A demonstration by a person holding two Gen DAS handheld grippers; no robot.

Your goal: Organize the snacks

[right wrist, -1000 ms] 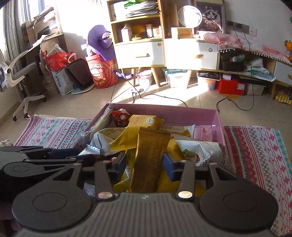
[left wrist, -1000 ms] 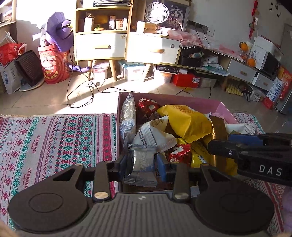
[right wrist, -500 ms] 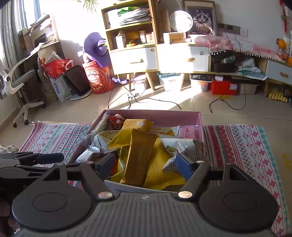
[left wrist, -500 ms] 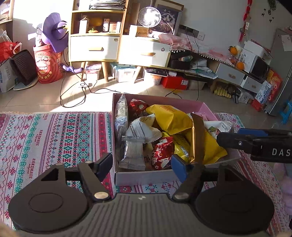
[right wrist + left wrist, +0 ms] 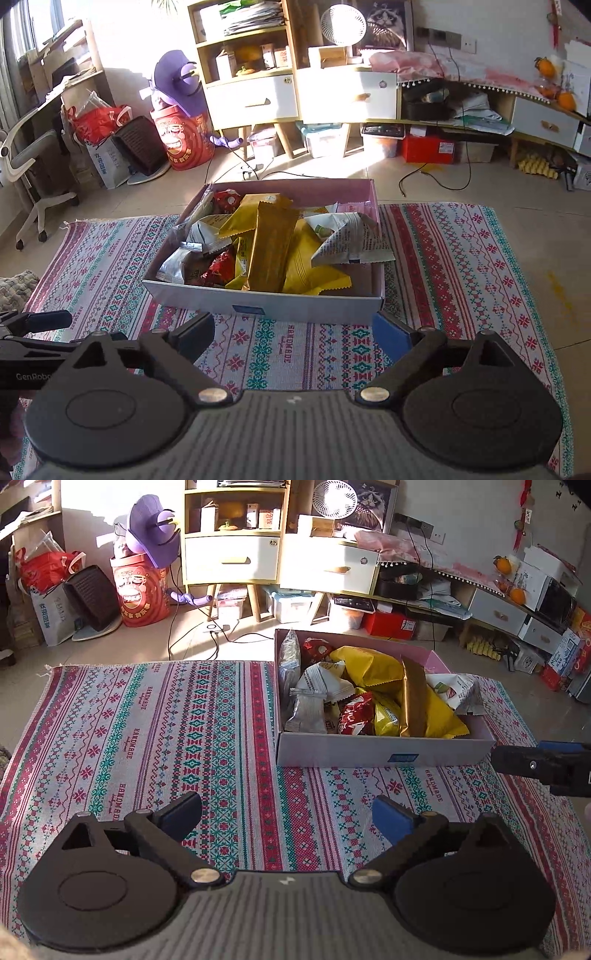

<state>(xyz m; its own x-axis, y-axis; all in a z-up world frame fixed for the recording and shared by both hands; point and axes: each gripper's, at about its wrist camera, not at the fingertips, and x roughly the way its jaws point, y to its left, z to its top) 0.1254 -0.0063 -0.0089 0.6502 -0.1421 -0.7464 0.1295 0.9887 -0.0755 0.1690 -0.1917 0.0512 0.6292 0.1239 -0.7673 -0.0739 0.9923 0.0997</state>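
A pink-lined cardboard box (image 5: 384, 751) sits on a patterned rug (image 5: 166, 731) and holds several snack packets: a silver packet (image 5: 306, 712), a red one (image 5: 354, 716), yellow bags (image 5: 373, 668) and a gold bar wrapper (image 5: 413, 698). In the right wrist view the box (image 5: 266, 304) shows the gold wrapper (image 5: 271, 251) on top. My left gripper (image 5: 286, 814) is open and empty, above the rug in front of the box's left corner. My right gripper (image 5: 293, 330) is open and empty, just before the box's front wall.
The rug (image 5: 461, 266) lies on a tiled floor. Behind stand drawer cabinets (image 5: 232, 559), a red drum (image 5: 138, 590), bags (image 5: 48, 590), cables (image 5: 221, 635) and storage bins (image 5: 291, 607). An office chair (image 5: 33, 173) is at far left. The right gripper's side (image 5: 543, 764) shows at the left view's right edge.
Both grippers opened, releasing the silver packet and the gold wrapper into the box, then pulled back and away from the box.
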